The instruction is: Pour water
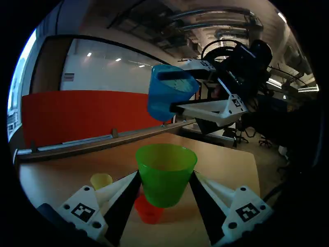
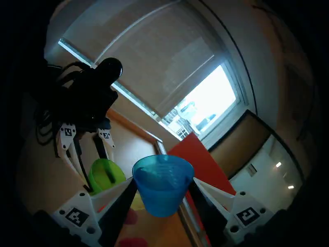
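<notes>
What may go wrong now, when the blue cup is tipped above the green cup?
1. The blue cup, in the right gripper, hangs high above the green cup; water may splash out or miss onto the table.
2. The left gripper pinches the green cup only at its sides; added weight might make it slip toward the red cup.

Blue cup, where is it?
In the left gripper view, the blue cup hangs tilted in the right gripper, above the green cup held by the left gripper.
</notes>
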A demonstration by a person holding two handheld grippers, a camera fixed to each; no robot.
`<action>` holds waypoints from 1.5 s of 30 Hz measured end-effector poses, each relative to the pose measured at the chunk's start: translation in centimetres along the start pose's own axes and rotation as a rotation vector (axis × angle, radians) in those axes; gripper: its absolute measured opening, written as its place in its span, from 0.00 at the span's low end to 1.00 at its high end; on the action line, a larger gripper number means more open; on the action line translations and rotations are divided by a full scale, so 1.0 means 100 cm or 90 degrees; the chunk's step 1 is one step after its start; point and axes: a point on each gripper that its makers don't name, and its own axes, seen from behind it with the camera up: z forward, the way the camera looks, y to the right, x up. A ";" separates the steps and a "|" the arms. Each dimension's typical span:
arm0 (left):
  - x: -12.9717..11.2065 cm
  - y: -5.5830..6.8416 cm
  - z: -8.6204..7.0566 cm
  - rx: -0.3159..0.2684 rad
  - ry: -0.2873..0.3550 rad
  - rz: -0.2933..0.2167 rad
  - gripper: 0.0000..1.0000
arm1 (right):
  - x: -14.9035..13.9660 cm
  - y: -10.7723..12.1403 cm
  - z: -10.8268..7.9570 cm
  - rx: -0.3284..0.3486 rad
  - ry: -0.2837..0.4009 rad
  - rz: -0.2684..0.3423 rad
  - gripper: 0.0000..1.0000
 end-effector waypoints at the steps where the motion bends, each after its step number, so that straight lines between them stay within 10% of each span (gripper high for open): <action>1: 0.000 0.000 0.000 -0.001 0.000 0.000 0.81 | 0.000 0.000 0.000 0.001 0.000 -0.003 0.88; 45: -0.002 0.005 0.007 -0.020 -0.001 0.000 0.81 | -0.011 0.005 0.014 0.017 -0.027 -0.132 0.88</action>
